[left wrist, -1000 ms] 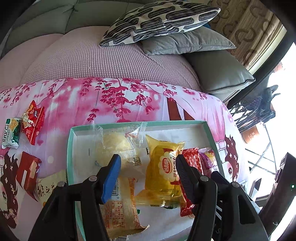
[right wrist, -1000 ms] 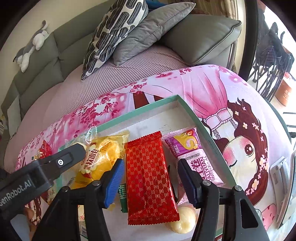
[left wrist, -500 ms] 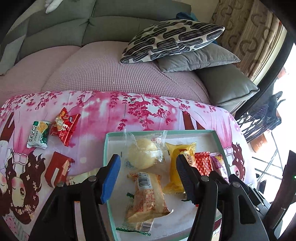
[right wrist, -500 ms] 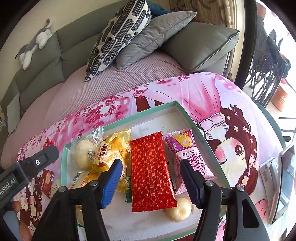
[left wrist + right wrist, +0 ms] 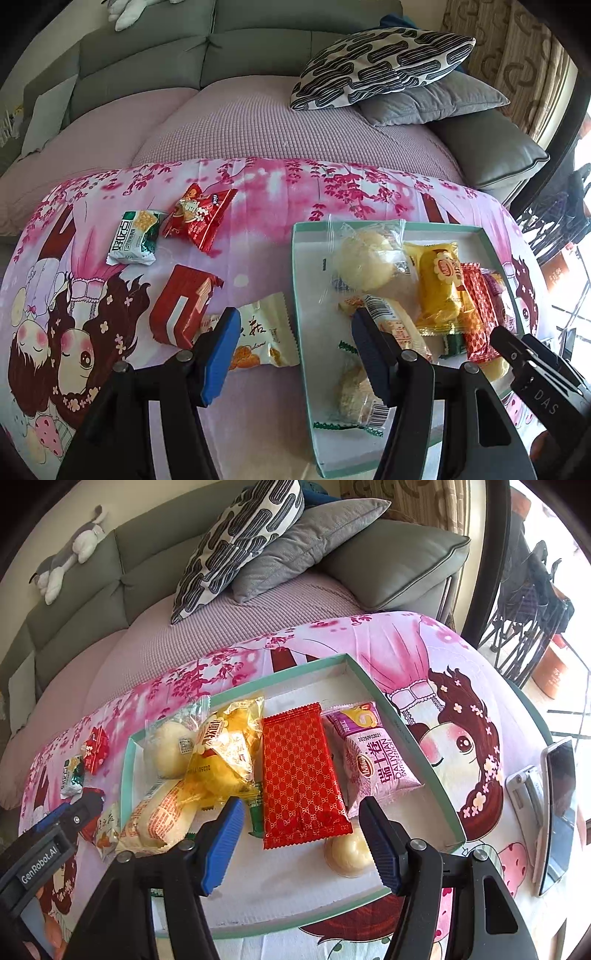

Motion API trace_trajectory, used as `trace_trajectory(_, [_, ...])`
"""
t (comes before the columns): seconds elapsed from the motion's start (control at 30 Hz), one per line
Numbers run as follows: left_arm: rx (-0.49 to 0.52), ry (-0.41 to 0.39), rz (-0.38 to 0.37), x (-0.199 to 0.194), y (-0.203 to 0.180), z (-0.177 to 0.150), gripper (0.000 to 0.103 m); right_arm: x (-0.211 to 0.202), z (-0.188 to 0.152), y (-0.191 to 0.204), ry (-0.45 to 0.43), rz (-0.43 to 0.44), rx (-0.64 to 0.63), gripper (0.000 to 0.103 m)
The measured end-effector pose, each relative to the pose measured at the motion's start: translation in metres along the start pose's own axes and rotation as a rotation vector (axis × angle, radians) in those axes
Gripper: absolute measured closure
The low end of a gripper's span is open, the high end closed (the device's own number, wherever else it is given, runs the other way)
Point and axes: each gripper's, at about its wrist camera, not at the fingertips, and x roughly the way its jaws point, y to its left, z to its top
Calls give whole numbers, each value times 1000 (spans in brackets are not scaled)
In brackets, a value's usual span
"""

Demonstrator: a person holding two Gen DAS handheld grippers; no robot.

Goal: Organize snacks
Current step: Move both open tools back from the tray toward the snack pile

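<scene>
A shallow green-rimmed white tray (image 5: 300, 295) (image 5: 413, 738) lies on a pink cartoon cloth and holds several wrapped snacks, among them a red packet (image 5: 301, 775), a purple packet (image 5: 373, 757) and a yellow packet (image 5: 439, 284). Loose snacks lie left of the tray: a white-orange packet (image 5: 262, 336), a red box-like packet (image 5: 183, 304), a green-white packet (image 5: 135, 238) and a small red packet (image 5: 199, 216). My left gripper (image 5: 295, 354) is open and empty above the tray's left rim. My right gripper (image 5: 301, 842) is open and empty above the red packet's near end.
The cloth covers a table in front of a grey sofa with a patterned pillow (image 5: 380, 66) and grey cushions. A phone (image 5: 557, 808) on a stand lies at the right edge. Folding chairs (image 5: 532, 598) stand far right.
My left gripper has pulled back and swung left, away from the tray's snacks, so the loose snacks on the cloth have come into view. My right gripper has lifted back slightly.
</scene>
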Motion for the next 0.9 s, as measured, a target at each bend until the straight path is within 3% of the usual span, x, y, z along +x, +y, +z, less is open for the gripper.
trace_trajectory(0.4, [-19,-6,8,14,16,-4,38,10,0,8,21,-8,-14,34])
trace_trajectory(0.47, [-17,-8,8,15,16,-5,25,11,0,11,23,-12,-22,34])
trace_trajectory(0.73, [-6,-23,0,17,17,-6,24,15,0,14,26,-18,-21,34])
trace_trajectory(0.83, [0,-51,26,17,19,-8,10,15,-1,15,13,-14,-19,30])
trace_trajectory(0.9, [10,-74,49,16,20,-9,7,13,-2,15,-20,-21,-22,26])
